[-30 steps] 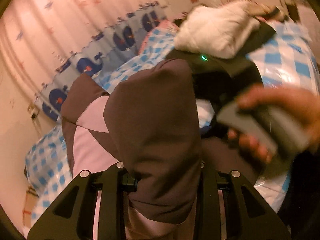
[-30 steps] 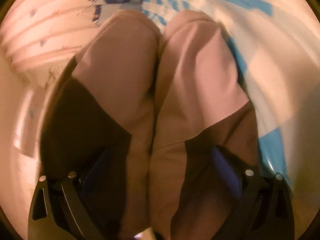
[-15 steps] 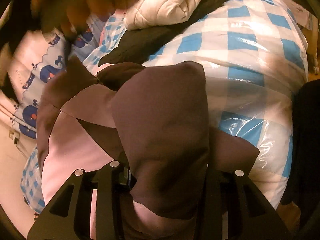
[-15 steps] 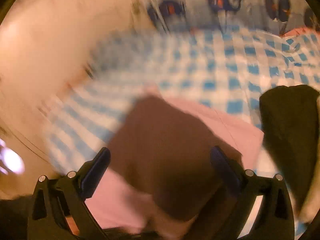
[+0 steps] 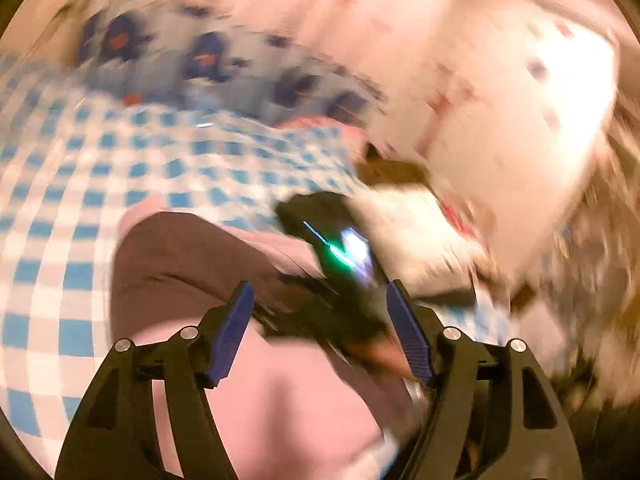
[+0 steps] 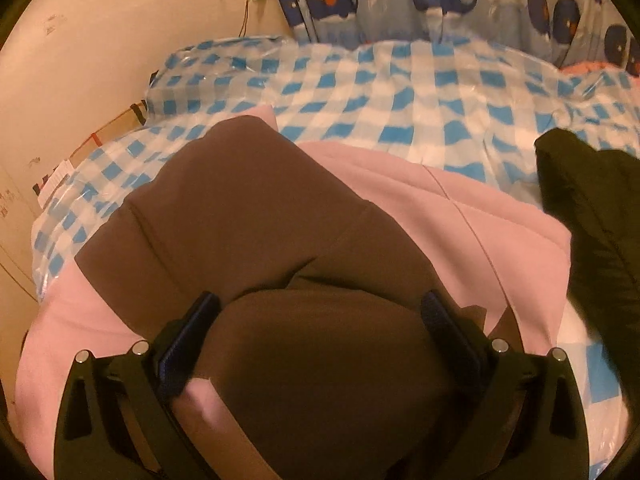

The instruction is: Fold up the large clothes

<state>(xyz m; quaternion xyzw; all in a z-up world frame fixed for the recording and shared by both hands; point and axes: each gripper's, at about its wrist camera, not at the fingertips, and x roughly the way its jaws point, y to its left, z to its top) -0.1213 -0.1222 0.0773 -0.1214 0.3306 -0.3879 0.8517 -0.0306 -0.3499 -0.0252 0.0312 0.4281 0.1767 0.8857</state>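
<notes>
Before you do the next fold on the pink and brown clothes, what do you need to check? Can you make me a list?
1. Pink and brown garment lies on the checked bed cover: ok.
2. Left gripper has let go: ok. Its jaws have just been opening and no cloth is pinched between them.
3. Right gripper has a grip: cannot tell. Its jaws stand wide and the garment's brown part bulges between them.
4. Garment is clear of the black clothing: cannot tell. The black clothing lies right at the pink edge.
5. Left wrist view is sharp enough to aim: not ok, it is blurred.
</notes>
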